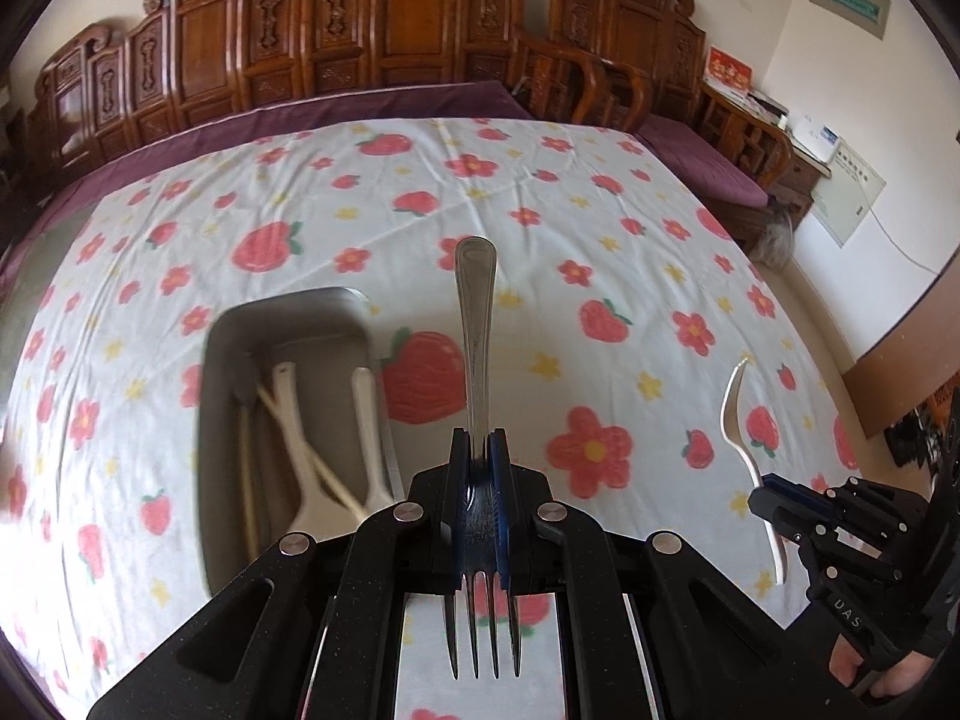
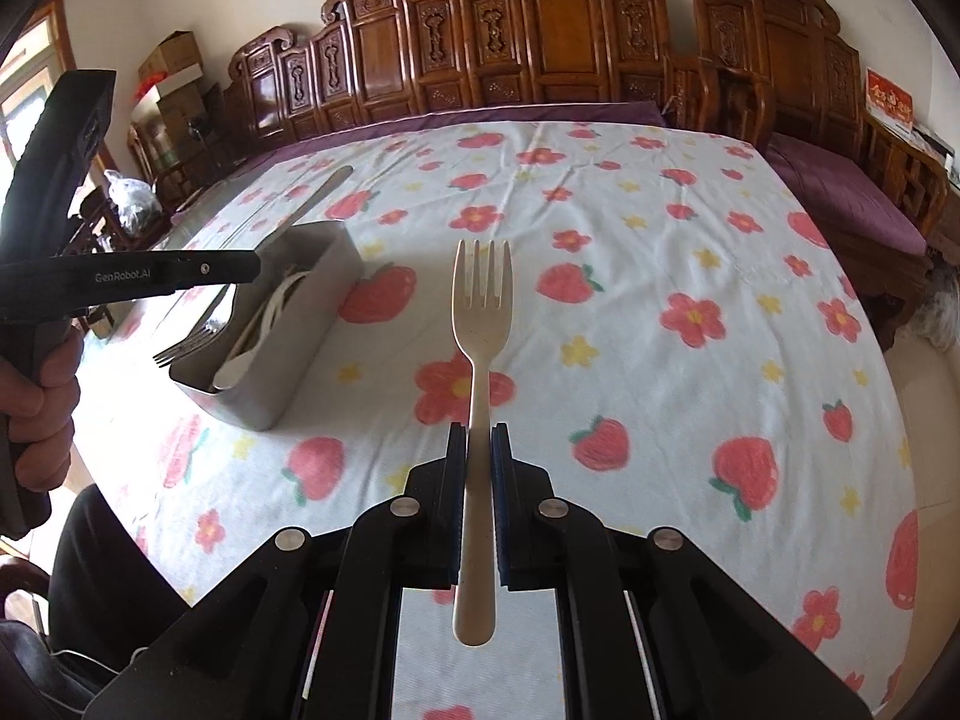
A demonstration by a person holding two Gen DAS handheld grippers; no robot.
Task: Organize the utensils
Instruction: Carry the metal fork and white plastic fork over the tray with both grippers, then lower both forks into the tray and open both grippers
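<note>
My left gripper (image 1: 479, 441) is shut on a steel fork (image 1: 476, 324), clamped near its neck; the handle points away and the tines point back toward the camera. It hovers just right of a grey metal utensil box (image 1: 228, 396) that holds white spoons (image 1: 367, 420) and chopsticks. My right gripper (image 2: 479, 435) is shut on the handle of a cream plastic fork (image 2: 480, 312), tines pointing away, above the cloth. In the right wrist view the box (image 2: 294, 354) lies to the left, with the left gripper (image 2: 198, 273) over it. The right gripper (image 1: 765, 489) shows at the left view's right edge.
A white cloth (image 2: 660, 396) with red strawberries and flowers covers the table. Carved wooden chairs (image 2: 540, 42) line the far side, with a purple cushioned bench (image 2: 840, 192) at the right. A person's hand (image 2: 42, 414) and dark trouser leg are at the near left.
</note>
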